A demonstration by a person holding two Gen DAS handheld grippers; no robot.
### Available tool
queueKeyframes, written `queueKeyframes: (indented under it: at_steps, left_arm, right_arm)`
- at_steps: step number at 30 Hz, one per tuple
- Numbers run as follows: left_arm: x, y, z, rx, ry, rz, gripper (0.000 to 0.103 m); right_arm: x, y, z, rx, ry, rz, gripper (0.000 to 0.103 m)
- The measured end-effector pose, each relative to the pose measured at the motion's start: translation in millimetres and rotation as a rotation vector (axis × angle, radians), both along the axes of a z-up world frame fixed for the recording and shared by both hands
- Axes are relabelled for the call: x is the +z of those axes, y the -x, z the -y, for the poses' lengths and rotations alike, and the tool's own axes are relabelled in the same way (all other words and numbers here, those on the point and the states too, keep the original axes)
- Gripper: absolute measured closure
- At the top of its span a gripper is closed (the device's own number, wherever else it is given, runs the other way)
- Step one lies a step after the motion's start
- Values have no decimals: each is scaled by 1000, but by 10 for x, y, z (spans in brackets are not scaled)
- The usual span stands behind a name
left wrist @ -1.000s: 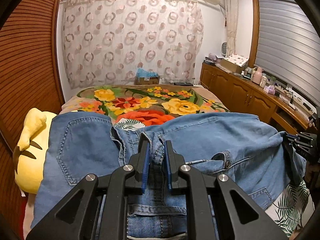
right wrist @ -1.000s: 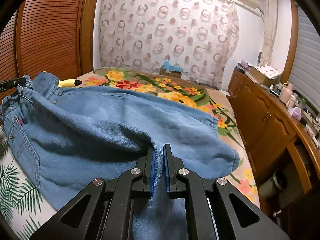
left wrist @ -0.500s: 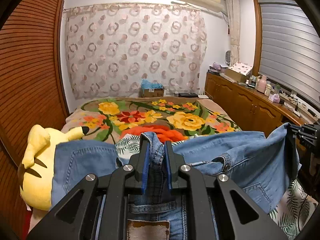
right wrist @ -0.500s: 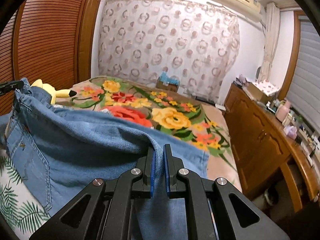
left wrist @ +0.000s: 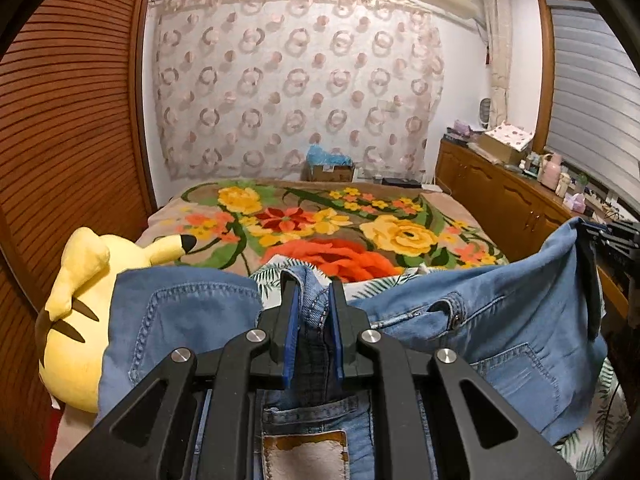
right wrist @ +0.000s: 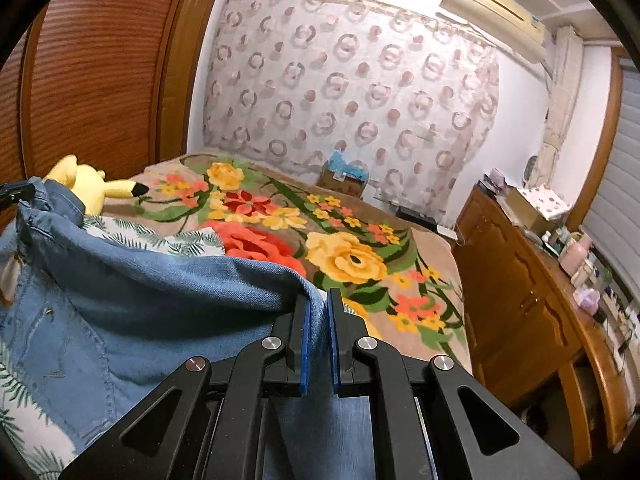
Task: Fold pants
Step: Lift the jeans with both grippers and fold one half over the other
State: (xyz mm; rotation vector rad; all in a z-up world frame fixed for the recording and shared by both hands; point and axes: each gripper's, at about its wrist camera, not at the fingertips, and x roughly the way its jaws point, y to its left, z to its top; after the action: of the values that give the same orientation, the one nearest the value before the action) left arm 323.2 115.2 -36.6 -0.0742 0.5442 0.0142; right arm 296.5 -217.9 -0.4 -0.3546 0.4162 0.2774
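Blue denim pants [left wrist: 500, 320] hang stretched between my two grippers over the near end of the bed. My left gripper [left wrist: 313, 292] is shut on the bunched waistband, with a back pocket [left wrist: 176, 320] to its left and the leather patch [left wrist: 306, 454] below. In the right wrist view my right gripper [right wrist: 318, 302] is shut on a folded edge of the pants [right wrist: 140, 304]. The right gripper's black body [left wrist: 612, 236] shows at the far right of the left wrist view, and the left gripper's tip [right wrist: 16, 192] at the far left of the right wrist view.
The bed carries a floral blanket [left wrist: 320, 220] and a leaf-print sheet [right wrist: 152, 236] nearer me. A yellow plush toy [left wrist: 72, 320] lies at the left by the slatted wooden doors [left wrist: 60, 140]. A wooden cabinet [right wrist: 532, 312] with clutter runs along the right.
Both grippers pulled the pants back toward me and lifted them, uncovering much of the floral blanket and the leaf-print sheet. The plush toy shows more. Both grips stayed shut.
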Motion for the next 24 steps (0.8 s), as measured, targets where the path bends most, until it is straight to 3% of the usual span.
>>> queueKeyframes:
  at_steps: [6, 16, 22, 24]
  left_arm:
    - [-103, -59, -10, -11, 7, -27, 87]
    - [-157, -147, 2, -37, -6, -66, 87]
    - [-118, -82, -17, -21, -11, -61, 81]
    - [-93, -37, -29, -10, -16, -54, 73]
  right_arm:
    - [-152, -256, -9, -10, 15, -42, 95]
    - [-156, -583, -149, -7, 42, -92, 95]
    - [-75, -660, -103, 0, 2, -140, 95]
    - [-39, -678, -93, 0, -6, -138, 95]
